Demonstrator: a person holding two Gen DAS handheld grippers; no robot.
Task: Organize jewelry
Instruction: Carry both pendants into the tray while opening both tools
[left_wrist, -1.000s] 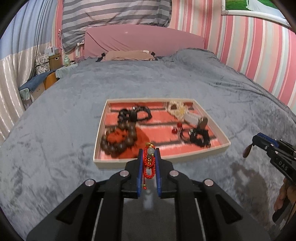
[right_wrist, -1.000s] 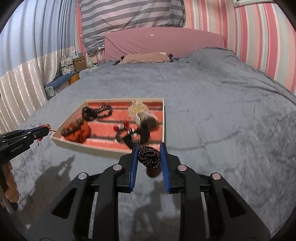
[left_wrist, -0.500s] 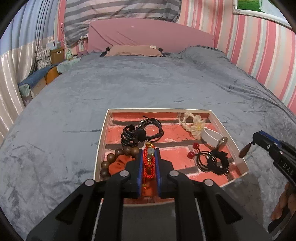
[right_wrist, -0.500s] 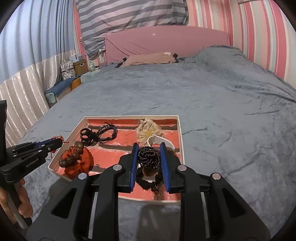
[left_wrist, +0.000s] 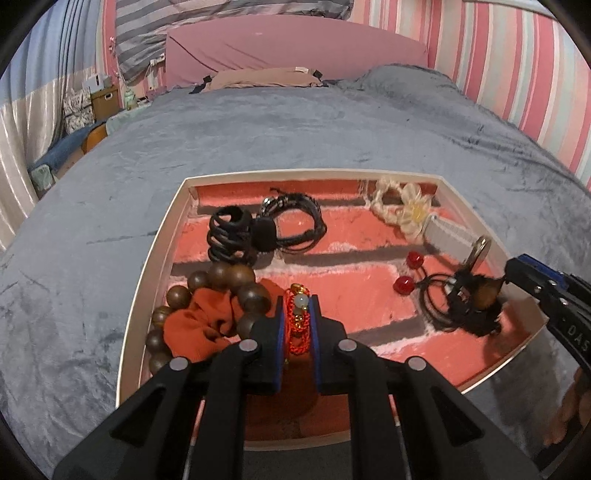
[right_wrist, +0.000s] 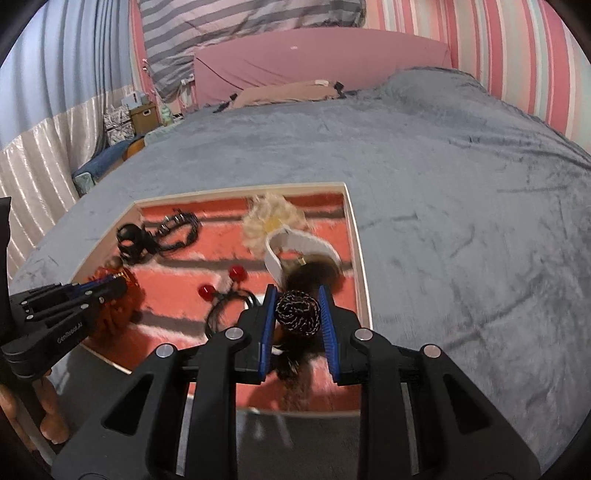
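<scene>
A cream-rimmed tray (left_wrist: 155, 258) lined with pink striped cloth lies on the grey bedspread. My left gripper (left_wrist: 297, 314) is shut on a red cord bracelet (left_wrist: 297, 325) with a pale bead and hangs over the tray's near middle, beside a brown wooden bead bracelet (left_wrist: 221, 277) and an orange scrunchie (left_wrist: 195, 328). My right gripper (right_wrist: 297, 314) is shut on a black speckled braided hair tie (right_wrist: 297, 312) over the tray's (right_wrist: 360, 258) near right corner, above dark furry items. In the left wrist view the right gripper (left_wrist: 517, 271) enters from the right edge.
In the tray also lie black hair ties (left_wrist: 232, 236), a black cord bracelet (left_wrist: 295, 221), a cream flower scrunchie (left_wrist: 402, 206), a white strap (left_wrist: 450, 236) and a red-bead hair tie (left_wrist: 406, 273). Grey bedspread (right_wrist: 461, 221) surrounds the tray; pink headboard (left_wrist: 288, 48) at the far end.
Both grippers moved forward and down, from short of the tray's near edge to over it, each still holding its piece. The tray now looks much larger and closer.
</scene>
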